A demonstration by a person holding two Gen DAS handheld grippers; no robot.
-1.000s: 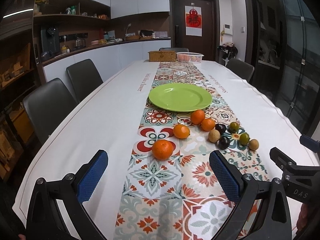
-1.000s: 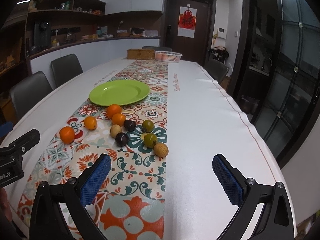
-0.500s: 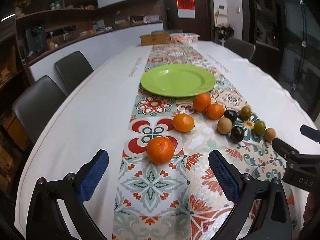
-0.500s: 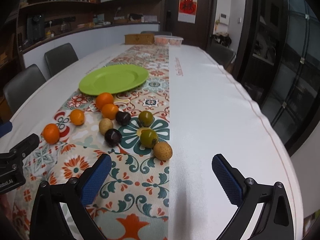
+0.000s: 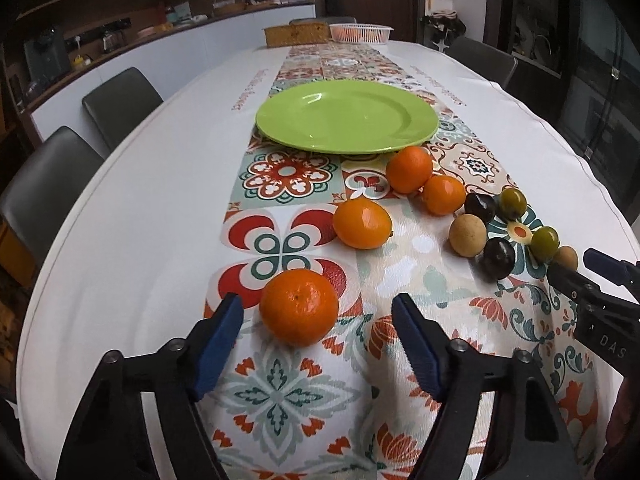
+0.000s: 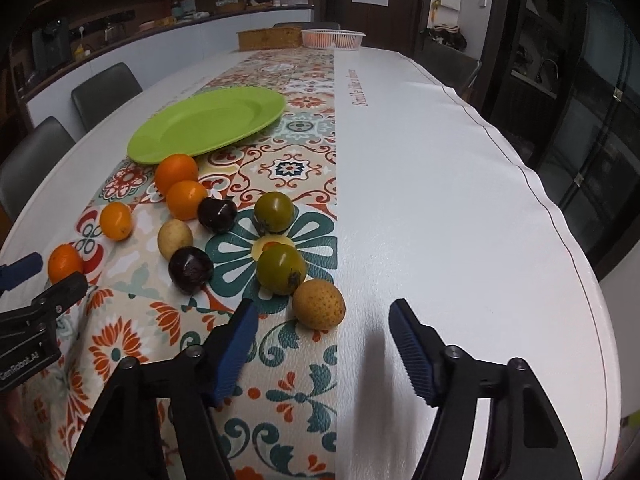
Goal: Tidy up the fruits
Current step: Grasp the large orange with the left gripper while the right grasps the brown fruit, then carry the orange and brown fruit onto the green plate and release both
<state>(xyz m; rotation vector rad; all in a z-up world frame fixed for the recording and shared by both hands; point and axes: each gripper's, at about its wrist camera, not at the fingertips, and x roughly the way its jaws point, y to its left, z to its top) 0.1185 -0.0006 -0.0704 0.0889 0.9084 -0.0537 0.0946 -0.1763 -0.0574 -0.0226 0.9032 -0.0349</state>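
Note:
A green plate (image 5: 346, 120) (image 6: 208, 124) lies empty on the patterned runner. Below it are several oranges, two dark plums, two green fruits and two tan ones. My left gripper (image 5: 316, 304) is low over the nearest orange (image 5: 299, 312). The orange sits between the blue fingertips, closer to the left one. The jaws are closing and the pads do not press on it. My right gripper (image 6: 323, 310) straddles the nearest tan fruit (image 6: 319, 304) at the runner's edge. Its jaws are closing too, with gaps on both sides.
A white basket (image 5: 361, 33) and a wicker box (image 5: 295, 35) stand at the table's far end. Grey chairs (image 5: 120, 100) line the left side. The other fruits (image 6: 280, 268) crowd just behind the tan one. White cloth (image 6: 440, 200) stretches to the right.
Both grippers came forward and down toward the fruit and their jaws narrowed. The orange now lies between the left fingertips and the tan fruit between the right ones.

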